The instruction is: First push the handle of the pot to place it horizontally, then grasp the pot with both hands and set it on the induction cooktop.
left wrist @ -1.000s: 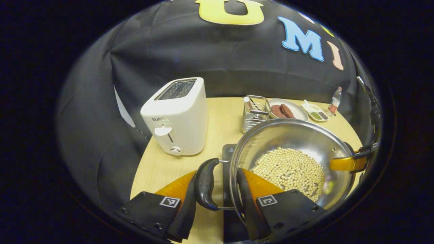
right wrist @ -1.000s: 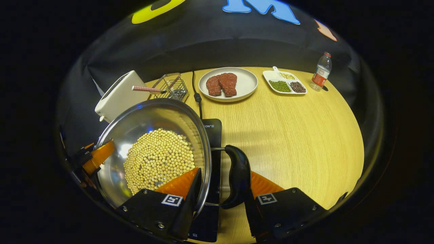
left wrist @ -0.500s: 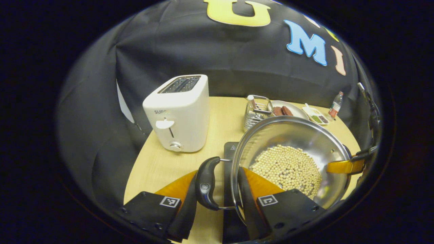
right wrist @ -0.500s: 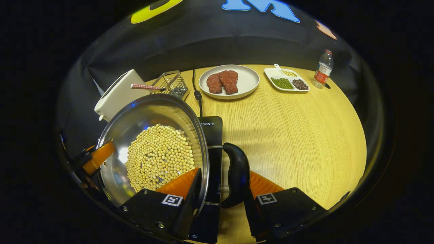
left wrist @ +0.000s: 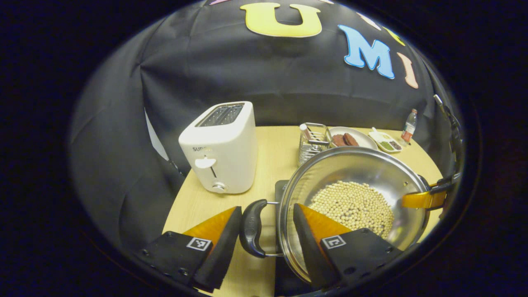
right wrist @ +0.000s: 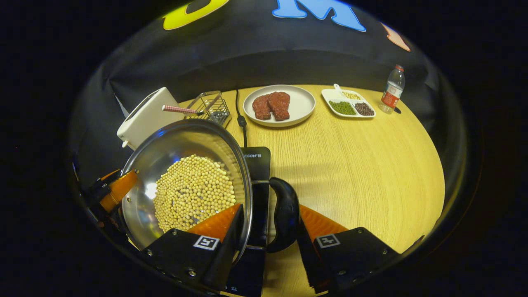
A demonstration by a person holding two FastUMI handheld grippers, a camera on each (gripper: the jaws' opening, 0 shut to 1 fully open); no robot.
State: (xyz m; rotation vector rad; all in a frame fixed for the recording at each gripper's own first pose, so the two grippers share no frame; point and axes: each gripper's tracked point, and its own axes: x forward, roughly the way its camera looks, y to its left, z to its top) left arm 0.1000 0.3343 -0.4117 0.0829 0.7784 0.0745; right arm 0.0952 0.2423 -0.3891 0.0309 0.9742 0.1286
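The steel pot (left wrist: 354, 194), its bottom covered with soybeans (left wrist: 350, 206), sat over the black induction cooktop (right wrist: 255, 165) on the wooden table (right wrist: 350, 165). Whether its base rested fully on the glass could not be told.

In the left gripper view, the left gripper (left wrist: 264, 231) straddled the pot's near side: one finger stood outside the black side handle (left wrist: 251, 228) with a visible gap to it, the other reached inside the rim over the beans. The fingers had released — spread, not pressing the handle.

In the right gripper view, the right gripper (right wrist: 268, 231) bracketed the opposite black handle (right wrist: 284, 214) and the rim (right wrist: 247, 198) together. Its inner finger lay against the pot wall and the outer one sat close against the handle's back; whether both truly pressed could not be told. The left gripper's orange finger showed at the far rim (small, at the edge of the view).

Behind the pot stood a white toaster (left wrist: 220, 148), a wire rack (right wrist: 210, 105), a plate of steaks (right wrist: 278, 105), a divided dish (right wrist: 348, 103) and a water bottle (right wrist: 392, 88) — all well apart from the grippers.
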